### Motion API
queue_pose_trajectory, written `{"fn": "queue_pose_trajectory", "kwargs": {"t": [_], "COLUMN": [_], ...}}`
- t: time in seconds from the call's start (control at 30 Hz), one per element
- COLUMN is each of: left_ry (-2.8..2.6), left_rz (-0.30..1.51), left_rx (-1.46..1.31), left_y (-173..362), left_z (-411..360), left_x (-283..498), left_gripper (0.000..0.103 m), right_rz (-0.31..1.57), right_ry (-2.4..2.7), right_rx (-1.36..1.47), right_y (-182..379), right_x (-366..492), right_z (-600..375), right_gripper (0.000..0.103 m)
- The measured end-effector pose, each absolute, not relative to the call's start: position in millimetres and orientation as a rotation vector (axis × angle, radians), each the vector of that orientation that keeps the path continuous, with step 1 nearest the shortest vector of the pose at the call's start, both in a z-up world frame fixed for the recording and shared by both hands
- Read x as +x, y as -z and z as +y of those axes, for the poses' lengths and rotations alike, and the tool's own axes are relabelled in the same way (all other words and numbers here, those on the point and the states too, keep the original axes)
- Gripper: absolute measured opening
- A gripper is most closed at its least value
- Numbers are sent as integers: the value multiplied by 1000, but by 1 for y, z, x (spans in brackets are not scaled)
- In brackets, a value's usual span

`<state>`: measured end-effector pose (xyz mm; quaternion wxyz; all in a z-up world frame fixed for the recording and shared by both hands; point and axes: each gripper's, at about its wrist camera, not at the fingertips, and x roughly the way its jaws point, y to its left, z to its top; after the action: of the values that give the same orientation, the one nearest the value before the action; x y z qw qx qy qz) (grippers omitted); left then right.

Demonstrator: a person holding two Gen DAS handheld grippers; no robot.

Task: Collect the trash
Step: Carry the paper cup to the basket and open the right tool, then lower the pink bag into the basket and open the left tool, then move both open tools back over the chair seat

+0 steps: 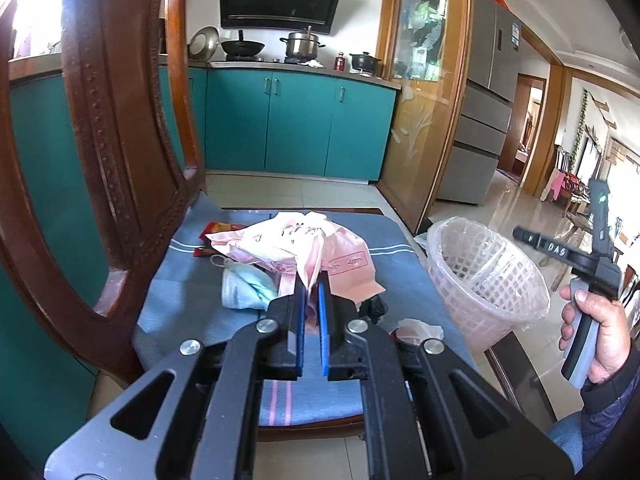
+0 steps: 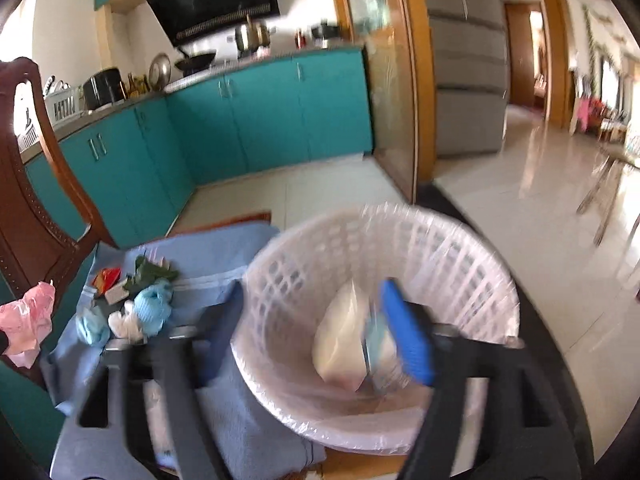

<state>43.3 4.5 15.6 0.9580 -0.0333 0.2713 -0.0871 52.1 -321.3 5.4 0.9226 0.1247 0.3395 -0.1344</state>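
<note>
My left gripper [image 1: 313,288] fingers pinch the pink bag [image 1: 304,248] on the chair cushion [image 1: 192,280]; right gripper [image 2: 312,320] spread wide over basket [image 2: 460,248], holding nothing. Next: carry bag right, release inside.

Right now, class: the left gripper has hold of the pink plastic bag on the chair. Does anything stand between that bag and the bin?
Nothing visible does. The left gripper pinches the pink plastic bag on the chair cushion; the lined white basket stands open-topped just beside it. The right gripper hangs open over that basket.
</note>
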Motion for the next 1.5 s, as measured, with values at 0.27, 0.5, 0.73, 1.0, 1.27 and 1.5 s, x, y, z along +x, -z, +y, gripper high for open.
{"fn": "queue_pose_trajectory", "kwargs": {"t": [0.27, 0.5, 0.73, 1.0, 1.27, 1.5], "left_ry": [242, 418, 526, 384, 118, 44], "left_rz": [578, 575, 624, 596, 516, 568], "left_rx": [-51, 15, 15, -29, -39, -63], "left_y": [-14, -26, -14, -26, -37, -5], "left_z": [-35, -134, -226, -163, -27, 18], "left_x": [55, 87, 147, 129, 70, 43], "left_gripper": [7, 7, 34, 78, 94, 95], "right_rz": [642, 571, 487, 532, 589, 672], "right_ry": [261, 329, 414, 349, 231, 33], "right_rx": [256, 290, 385, 362, 289, 233], "right_y": [-19, -28, -35, -30, -28, -26], "right_x": [47, 35, 16, 26, 35, 40], "right_z": [-313, -334, -367, -355, -314, -249], "right_gripper": [86, 89, 90, 90, 90, 90]}}
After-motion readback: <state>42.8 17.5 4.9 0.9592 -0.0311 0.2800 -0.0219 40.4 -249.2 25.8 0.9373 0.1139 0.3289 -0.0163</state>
